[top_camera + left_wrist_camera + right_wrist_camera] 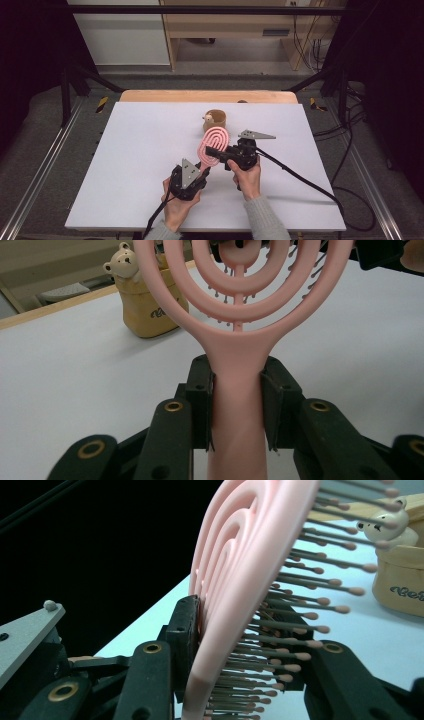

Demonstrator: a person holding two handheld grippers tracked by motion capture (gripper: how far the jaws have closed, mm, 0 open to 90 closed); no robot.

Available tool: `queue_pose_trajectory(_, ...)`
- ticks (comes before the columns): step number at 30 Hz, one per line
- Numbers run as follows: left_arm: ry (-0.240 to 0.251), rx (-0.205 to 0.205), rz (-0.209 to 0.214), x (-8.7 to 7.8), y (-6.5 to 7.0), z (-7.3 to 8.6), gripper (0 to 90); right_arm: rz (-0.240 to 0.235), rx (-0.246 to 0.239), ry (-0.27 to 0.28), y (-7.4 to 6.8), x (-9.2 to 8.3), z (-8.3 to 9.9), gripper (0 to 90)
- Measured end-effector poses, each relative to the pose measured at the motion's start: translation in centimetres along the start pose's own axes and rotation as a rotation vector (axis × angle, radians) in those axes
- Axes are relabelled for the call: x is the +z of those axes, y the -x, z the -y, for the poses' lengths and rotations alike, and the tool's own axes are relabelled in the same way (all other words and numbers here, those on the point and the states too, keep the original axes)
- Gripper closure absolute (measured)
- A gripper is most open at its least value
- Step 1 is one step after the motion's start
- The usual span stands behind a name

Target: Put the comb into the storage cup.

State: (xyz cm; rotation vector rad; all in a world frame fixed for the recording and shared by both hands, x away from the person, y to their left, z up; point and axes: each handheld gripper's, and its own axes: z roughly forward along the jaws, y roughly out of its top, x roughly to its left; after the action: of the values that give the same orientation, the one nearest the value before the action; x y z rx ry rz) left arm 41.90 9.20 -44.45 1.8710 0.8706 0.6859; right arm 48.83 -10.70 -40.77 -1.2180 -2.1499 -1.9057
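— Pink hairbrush [214, 145]: held above the white table [130, 165], between both grippers, right of the table's middle in the high view.

— And the handle?

— Clamped in the left gripper [236, 405], pads pressed on both sides of the pink shaft, head rising beyond the jaws with its open concentric rings.

— Right gripper [240, 645]?

— Shut across the brush head, one pad flat against the smooth back, the other among the bristles [320, 600]. Seen in the high view reaching in from the right, gripped by the person's right hand [248, 177]; left hand [177, 205] lower, near the table's front edge.

— Any container?

— Small tan pot [215, 120], just beyond the brush head, toward the far edge of the table. Bear figure [121, 262] at its rim, cream-coloured, facing out. Dark script on the pot's side, not legible. Inside of the pot: cannot tell what else sits there.

— Touching the brush?

— Apart from it, standing upright on the table.
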Motion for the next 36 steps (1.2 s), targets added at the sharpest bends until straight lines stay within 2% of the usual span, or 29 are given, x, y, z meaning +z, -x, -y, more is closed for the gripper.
queue_pose_trajectory(14,0.007,-0.004,0.011,0.0,0.0,-0.1,68.5,-0.027,-0.008,0.009,-0.3,-0.2,0.0,63.0)
queue_pose_trajectory(20,0.01,-0.011,0.019,-0.1,-0.2,-0.3,65.7,-0.005,-0.017,0.009,-0.3,-0.4,-0.1,63.4)
queue_pose_trajectory(28,0.014,-0.034,0.047,-0.7,-0.7,-0.8,55.0,0.037,-0.034,0.009,-0.2,-0.4,-0.2,63.4)
queue_pose_trajectory(31,0.005,-0.051,0.08,-0.9,-1.0,-1.0,48.3,0.042,-0.037,0.015,-0.2,-0.5,-0.3,63.4)
queue_pose_trajectory(36,-0.003,-0.058,0.135,-1.5,-1.8,-1.7,36.7,0.063,-0.047,0.026,-0.1,-0.8,-0.7,63.4)
